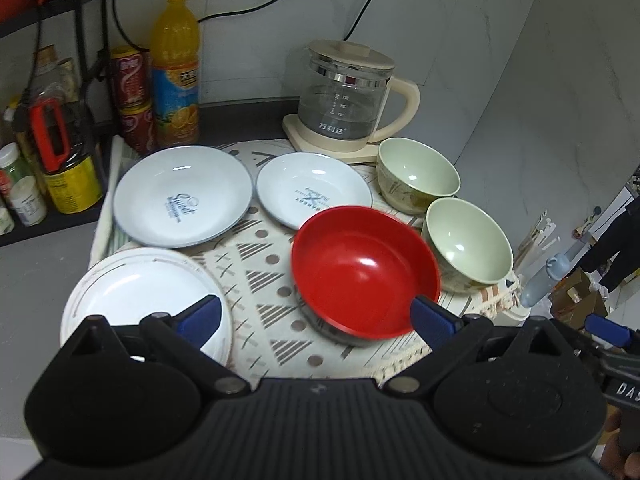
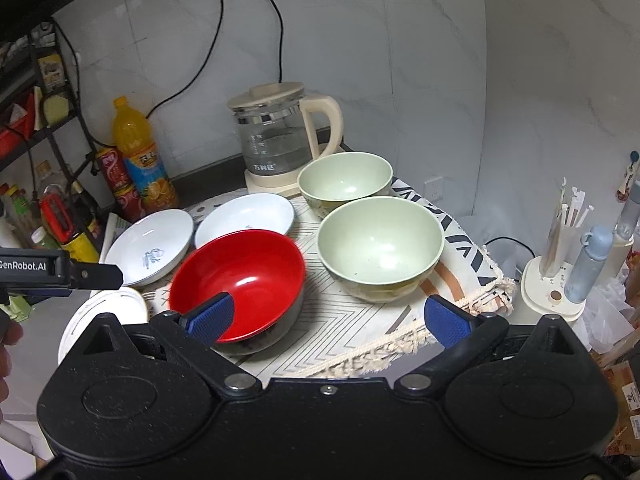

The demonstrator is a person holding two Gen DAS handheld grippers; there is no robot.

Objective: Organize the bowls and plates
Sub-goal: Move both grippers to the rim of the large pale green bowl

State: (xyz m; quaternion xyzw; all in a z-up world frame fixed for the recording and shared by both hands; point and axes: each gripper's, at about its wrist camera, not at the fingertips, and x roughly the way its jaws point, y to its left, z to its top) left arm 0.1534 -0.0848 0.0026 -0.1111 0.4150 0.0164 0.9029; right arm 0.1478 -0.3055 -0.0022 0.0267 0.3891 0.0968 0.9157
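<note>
Left hand-held gripper [image 1: 314, 322] and right hand-held gripper [image 2: 328, 318], both spread wide and empty, above red bowl [image 1: 362, 274] at frame centre.

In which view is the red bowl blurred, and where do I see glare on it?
Left wrist view: the red bowl has a smeared rim, motion blur, with a white glare patch inside; the plates behind stay sharp. Right wrist view: its right edge smears slightly, glare near the bottom.

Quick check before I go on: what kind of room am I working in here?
Most likely a small home kitchen corner. A glass electric kettle sits by the tiled wall, a rack holds sauce bottles, and plates and bowls such as the red bowl lie on a patterned cloth.
</note>
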